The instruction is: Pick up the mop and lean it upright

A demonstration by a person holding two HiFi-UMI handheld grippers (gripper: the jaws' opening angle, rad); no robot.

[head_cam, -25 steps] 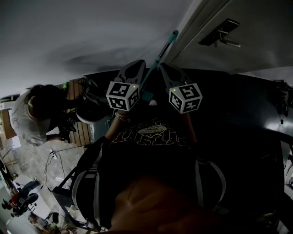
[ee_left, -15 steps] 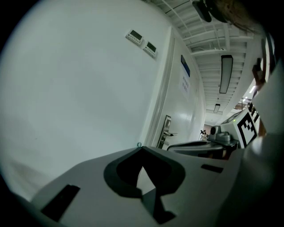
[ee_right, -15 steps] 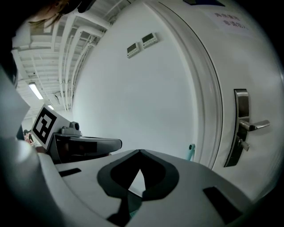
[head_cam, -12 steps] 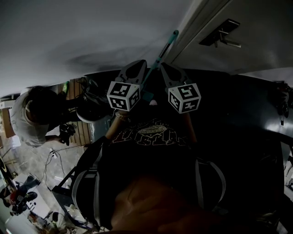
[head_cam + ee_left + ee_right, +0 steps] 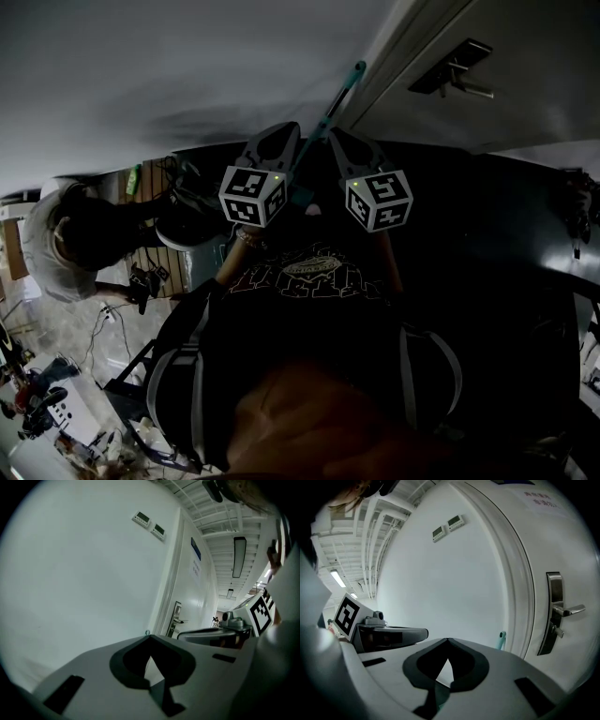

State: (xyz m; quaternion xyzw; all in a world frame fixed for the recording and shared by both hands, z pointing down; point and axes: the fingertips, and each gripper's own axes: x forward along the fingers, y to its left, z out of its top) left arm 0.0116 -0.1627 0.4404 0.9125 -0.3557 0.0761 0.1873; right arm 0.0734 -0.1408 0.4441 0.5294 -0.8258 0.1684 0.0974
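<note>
Both grippers, the left gripper [image 5: 285, 132] and the right gripper [image 5: 336, 137], had stayed put, jaws closed tip to tip on nothing visible. Only the bystander [image 5: 66, 239] had shifted. The mop [image 5: 337, 98] rose between them, its tip against the wall [image 5: 187, 66] beside the door frame [image 5: 386, 56], seemingly already leaned.

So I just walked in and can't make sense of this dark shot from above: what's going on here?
A person holds a gripper in each hand, both raised to a teal mop handle that stands against the white wall beside a door. The right gripper is shut, and teal shows in the gap between its jaws, so it seems to grip the handle. The left gripper is shut with only wall showing through. Another person in a white top is off to the left.
</note>
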